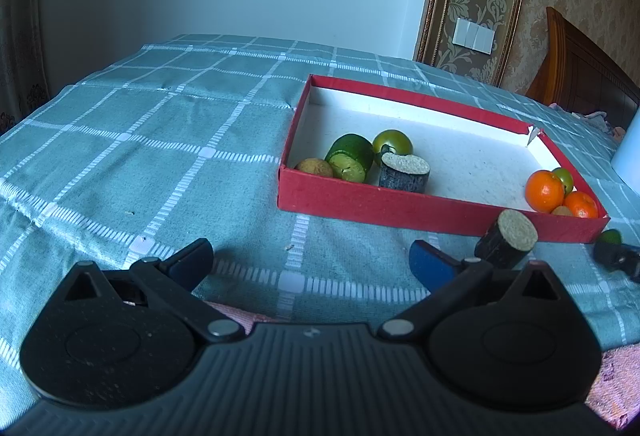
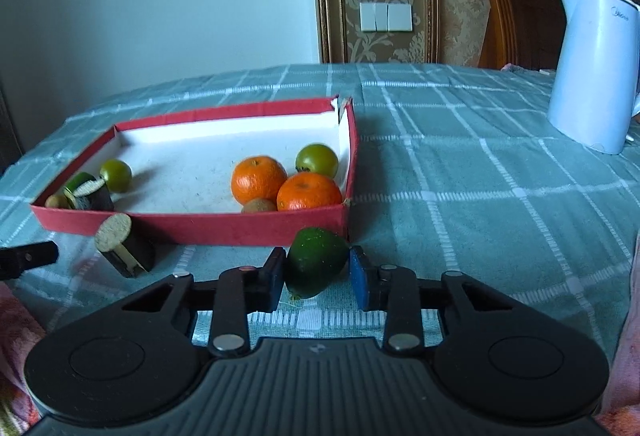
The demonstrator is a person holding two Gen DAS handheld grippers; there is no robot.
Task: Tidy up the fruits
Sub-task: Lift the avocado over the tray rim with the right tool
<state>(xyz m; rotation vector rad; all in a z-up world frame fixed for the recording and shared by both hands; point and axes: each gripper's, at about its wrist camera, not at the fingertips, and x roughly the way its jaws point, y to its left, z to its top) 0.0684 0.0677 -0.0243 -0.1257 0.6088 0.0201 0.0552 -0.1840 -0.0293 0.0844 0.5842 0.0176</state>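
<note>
Left wrist view: left gripper spread wide, holding nothing, dark cork-topped cylinder just right of it. Right wrist view: right gripper clamped around dark green round fruit on checked desk, shallow red cardboard tray just ahead, likely its destination.

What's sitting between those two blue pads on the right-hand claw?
A dark green fruit, resting on the checked cloth just outside the red box. The right gripper has its pads at either side of it, as the right wrist view shows.
</note>
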